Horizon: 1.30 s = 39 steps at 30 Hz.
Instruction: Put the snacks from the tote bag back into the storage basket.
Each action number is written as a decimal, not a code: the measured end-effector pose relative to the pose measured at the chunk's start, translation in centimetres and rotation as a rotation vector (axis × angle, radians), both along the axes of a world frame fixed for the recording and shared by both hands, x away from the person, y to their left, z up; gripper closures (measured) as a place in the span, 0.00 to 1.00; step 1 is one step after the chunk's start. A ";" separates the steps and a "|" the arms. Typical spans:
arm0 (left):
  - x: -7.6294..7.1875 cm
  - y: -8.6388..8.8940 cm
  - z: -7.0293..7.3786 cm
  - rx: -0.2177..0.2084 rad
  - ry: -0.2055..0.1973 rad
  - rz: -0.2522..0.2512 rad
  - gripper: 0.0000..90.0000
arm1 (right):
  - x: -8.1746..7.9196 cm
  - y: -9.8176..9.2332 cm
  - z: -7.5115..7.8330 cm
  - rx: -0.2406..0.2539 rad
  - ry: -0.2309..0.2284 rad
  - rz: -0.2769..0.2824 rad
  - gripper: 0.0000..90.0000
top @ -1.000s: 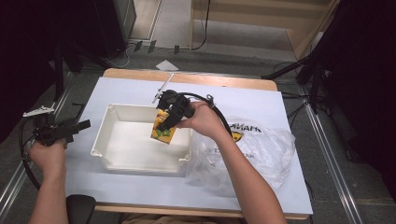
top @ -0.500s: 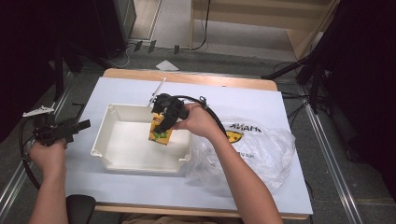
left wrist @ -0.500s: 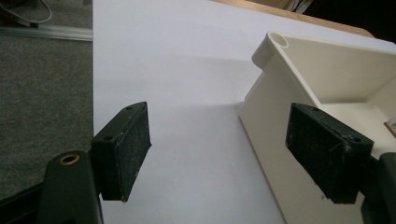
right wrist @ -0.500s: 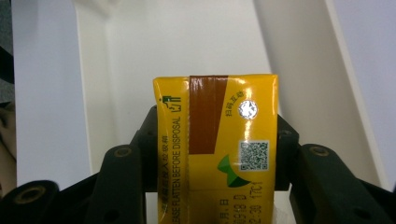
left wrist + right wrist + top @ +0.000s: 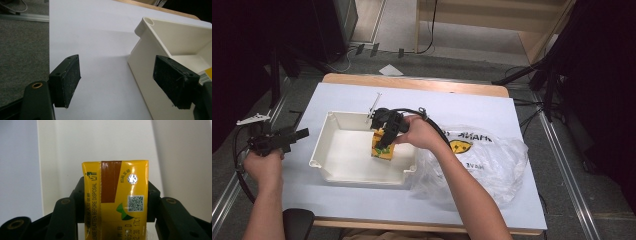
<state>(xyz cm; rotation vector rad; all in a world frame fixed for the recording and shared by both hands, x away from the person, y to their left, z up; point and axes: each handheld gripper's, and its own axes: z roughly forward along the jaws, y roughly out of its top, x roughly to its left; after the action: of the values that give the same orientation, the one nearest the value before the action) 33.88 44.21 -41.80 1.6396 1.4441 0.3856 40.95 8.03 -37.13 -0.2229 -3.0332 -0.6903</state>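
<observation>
The right gripper (image 5: 384, 134) clamps the yellow drink carton (image 5: 383, 146) inside the white tray (image 5: 324, 155) (left gripper (image 5: 120, 82) idle, open); release is left.

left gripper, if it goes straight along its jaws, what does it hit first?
Probably the white tray's near corner wall: the left gripper stands open above the bare table sheet, with its right jaw already lined up on that wall. Depth is unclear.
</observation>
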 end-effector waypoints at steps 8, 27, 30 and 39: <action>0.0 0.0 0.0 -0.001 -0.001 0.000 0.26 | -0.3 0.7 -0.4 -0.011 0.004 0.010 0.60; 0.0 0.0 0.0 -0.001 0.001 -0.001 0.26 | -0.7 1.4 -0.6 -0.015 -0.005 0.018 0.59; 0.0 0.0 0.0 -0.001 0.000 -0.001 0.26 | -0.7 1.5 -0.7 -0.012 0.001 0.012 0.59; 0.0 0.0 0.0 0.000 0.001 -0.003 0.26 | -0.6 1.4 -0.8 0.004 0.019 0.001 0.57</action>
<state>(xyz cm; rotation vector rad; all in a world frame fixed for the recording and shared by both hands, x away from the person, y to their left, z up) 33.88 44.19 -41.80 1.6420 1.4424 0.3828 40.38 9.39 -37.92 -0.2258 -3.0136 -0.6909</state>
